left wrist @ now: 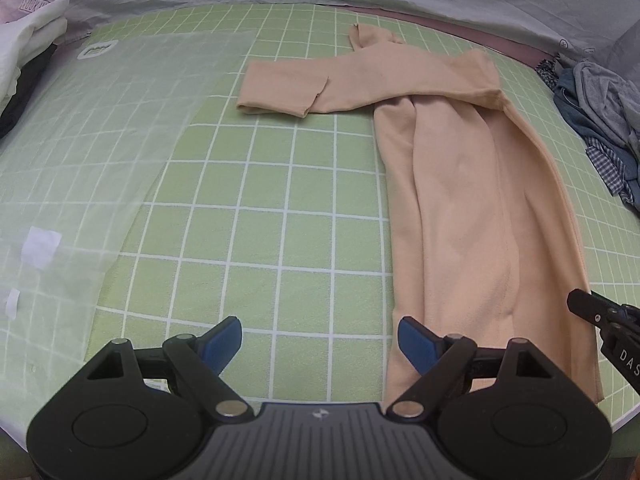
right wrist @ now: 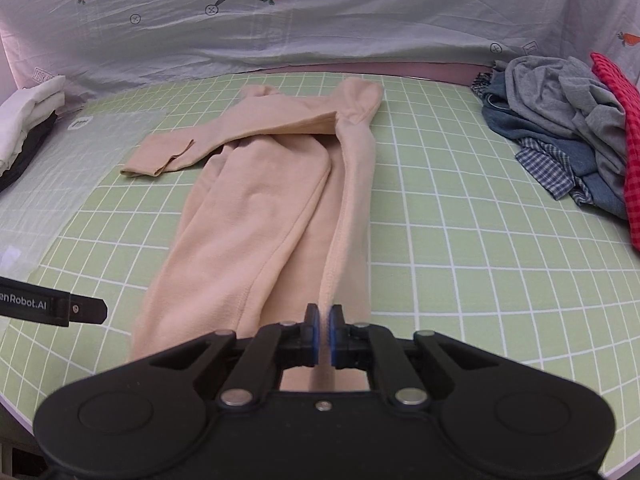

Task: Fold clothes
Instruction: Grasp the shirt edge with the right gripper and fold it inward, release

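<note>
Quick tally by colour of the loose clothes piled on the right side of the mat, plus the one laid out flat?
Beige garment, laid out, right tool shut on its near edge: 1
Grey, in the pile: 1
Blue denim: 1
Blue-and-white check: 1
Red check: 1
Total: 5 visible; more may be buried in the pile.

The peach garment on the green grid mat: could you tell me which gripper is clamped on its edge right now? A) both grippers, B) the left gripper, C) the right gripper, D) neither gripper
C: in the right wrist view the right gripper has its blue pads closed on the near edge of the peach garment, while the left gripper stands wide open over the green grid mat with nothing between its fingers.
</note>
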